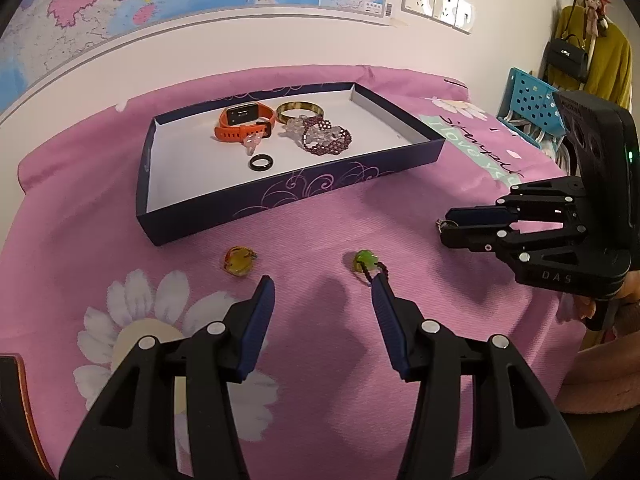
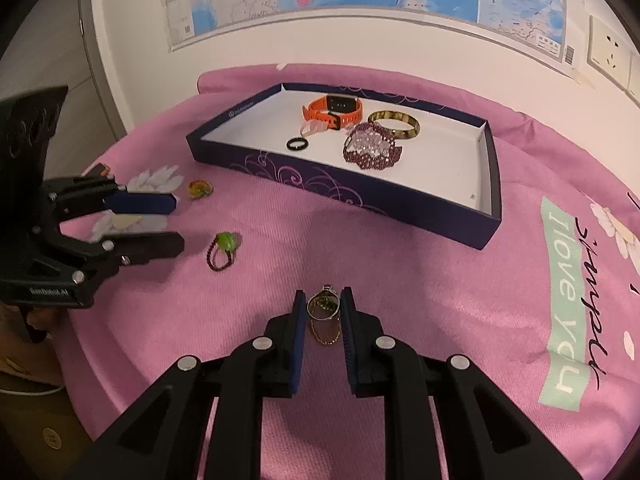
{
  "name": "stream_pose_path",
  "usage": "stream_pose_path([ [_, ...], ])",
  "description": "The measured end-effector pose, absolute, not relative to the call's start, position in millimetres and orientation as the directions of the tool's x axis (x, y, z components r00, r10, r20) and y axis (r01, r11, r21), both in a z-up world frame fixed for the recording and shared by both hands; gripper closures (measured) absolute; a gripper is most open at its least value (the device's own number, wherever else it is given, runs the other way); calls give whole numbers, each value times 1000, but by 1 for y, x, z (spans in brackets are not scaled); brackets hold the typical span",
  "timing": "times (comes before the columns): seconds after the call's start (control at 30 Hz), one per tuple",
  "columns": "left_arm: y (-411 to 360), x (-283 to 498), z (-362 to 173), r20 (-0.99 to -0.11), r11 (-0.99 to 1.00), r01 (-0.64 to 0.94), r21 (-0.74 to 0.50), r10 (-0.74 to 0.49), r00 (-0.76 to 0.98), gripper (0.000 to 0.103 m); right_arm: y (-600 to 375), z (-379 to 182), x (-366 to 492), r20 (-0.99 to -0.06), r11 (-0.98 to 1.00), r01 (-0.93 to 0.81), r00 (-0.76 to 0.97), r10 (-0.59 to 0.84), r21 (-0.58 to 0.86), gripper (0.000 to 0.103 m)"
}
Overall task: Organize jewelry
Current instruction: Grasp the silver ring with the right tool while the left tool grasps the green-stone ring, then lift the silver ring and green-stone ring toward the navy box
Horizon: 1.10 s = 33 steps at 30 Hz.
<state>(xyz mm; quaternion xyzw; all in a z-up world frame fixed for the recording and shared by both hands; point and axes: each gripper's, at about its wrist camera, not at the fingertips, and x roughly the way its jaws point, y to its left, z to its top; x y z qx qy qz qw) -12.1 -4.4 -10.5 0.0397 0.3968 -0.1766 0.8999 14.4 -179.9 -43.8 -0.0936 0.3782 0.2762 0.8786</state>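
Note:
A dark blue tray on the pink cloth holds an orange watch, a gold bangle, a purple beaded bracelet and a black ring. A yellow glass bead and a green bead on a dark beaded loop lie in front of the tray. My left gripper is open, just short of these two. My right gripper is shut on a ring pendant with a gold chain, at the cloth.
A blue perforated basket stands at the table's far right. A coat and black handbag hang beyond it. A wall map and sockets are behind the table.

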Motion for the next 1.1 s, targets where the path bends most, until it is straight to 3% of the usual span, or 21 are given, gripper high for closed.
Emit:
stream_pose_path([
  [0.37,-29,1,-17,-749,909,408,-87,-330,575,55,-188,-35,21,-679,824,-551,555,480,132,87],
  [0.57,-35,15,-24,-768,910,397,-124,-341,542,66,-190,-35,26,-670,826,-541,556,492,158,87],
  [0.63,-36,16,-25,-770,908,397,-133,-347,535,77,-190,-35,26,-669,826,-540,556,493,160,88],
  [0.7,-35,16,-25,-773,910,392,-132,-342,535,81,-190,-35,28,-669,825,-541,554,496,165,87],
  [1.1,-31,17,-20,-769,916,376,-141,-341,541,82,-188,-35,31,-657,817,-547,550,516,183,87],
])
